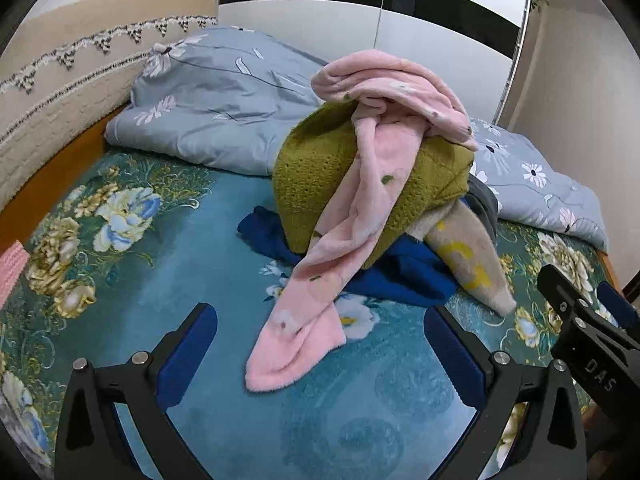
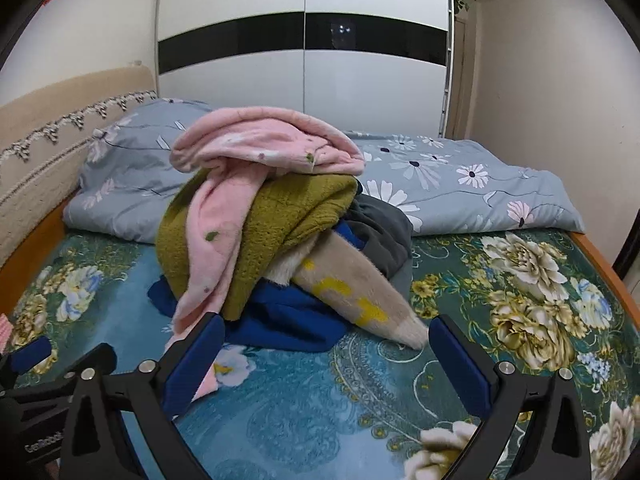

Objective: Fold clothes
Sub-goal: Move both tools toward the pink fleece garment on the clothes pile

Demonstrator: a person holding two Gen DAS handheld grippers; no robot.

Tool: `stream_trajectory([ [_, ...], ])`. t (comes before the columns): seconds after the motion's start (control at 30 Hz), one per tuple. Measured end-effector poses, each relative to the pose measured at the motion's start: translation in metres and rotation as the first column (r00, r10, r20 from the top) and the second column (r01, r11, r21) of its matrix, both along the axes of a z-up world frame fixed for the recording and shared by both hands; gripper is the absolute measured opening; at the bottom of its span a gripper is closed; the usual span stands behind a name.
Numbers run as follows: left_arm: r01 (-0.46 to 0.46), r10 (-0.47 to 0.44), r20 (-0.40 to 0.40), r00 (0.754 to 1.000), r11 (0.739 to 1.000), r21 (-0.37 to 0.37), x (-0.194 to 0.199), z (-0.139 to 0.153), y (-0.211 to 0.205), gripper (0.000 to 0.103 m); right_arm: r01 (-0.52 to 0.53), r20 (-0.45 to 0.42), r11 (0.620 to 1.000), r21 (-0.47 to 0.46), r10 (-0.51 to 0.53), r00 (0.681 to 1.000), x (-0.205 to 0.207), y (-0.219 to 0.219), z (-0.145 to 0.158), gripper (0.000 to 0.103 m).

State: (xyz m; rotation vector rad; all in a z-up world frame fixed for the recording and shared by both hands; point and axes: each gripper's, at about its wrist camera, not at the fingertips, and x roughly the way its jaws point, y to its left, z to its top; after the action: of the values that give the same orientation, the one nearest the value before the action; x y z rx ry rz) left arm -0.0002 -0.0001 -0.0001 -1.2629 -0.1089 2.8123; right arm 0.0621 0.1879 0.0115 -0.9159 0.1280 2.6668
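Observation:
A heap of clothes lies mid-bed. On top is a pink fleece garment [image 1: 384,92] [image 2: 260,144] whose long leg trails down toward me. Under it sit an olive knit sweater [image 1: 320,168] [image 2: 288,220], a dark blue garment [image 1: 404,276] [image 2: 288,320], a beige fuzzy piece with yellow marks [image 1: 472,264] [image 2: 360,296] and a grey garment [image 2: 384,224]. My left gripper [image 1: 320,320] is open, its fingers either side of the pink leg's end, above the bed. My right gripper [image 2: 326,332] is open just before the beige piece's tip.
A teal floral bedspread [image 1: 120,240] [image 2: 520,280] covers the bed. A grey-blue flowered quilt [image 1: 216,96] [image 2: 460,184] is bunched behind the heap. A beige headboard [image 1: 60,80] stands left, a white wardrobe [image 2: 304,40] behind. Something pink [image 1: 12,268] lies at the left edge.

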Motion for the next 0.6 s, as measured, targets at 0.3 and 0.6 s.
stream_trajectory([
  [0.3,-0.007,0.009,-0.026,1.000,0.998,0.057,-0.021,-0.008,-0.010,0.103,-0.012,0.012,1.000,-0.026,0.012,1.000,-0.034,-0.002,-0.005,0.103],
  [0.6,0.005,-0.001,-0.040,0.999,0.994,0.107,-0.039,-0.014,-0.017,0.103,-0.061,-0.051,0.998,-0.008,0.060,0.997,-0.061,-0.013,-0.009,0.103],
])
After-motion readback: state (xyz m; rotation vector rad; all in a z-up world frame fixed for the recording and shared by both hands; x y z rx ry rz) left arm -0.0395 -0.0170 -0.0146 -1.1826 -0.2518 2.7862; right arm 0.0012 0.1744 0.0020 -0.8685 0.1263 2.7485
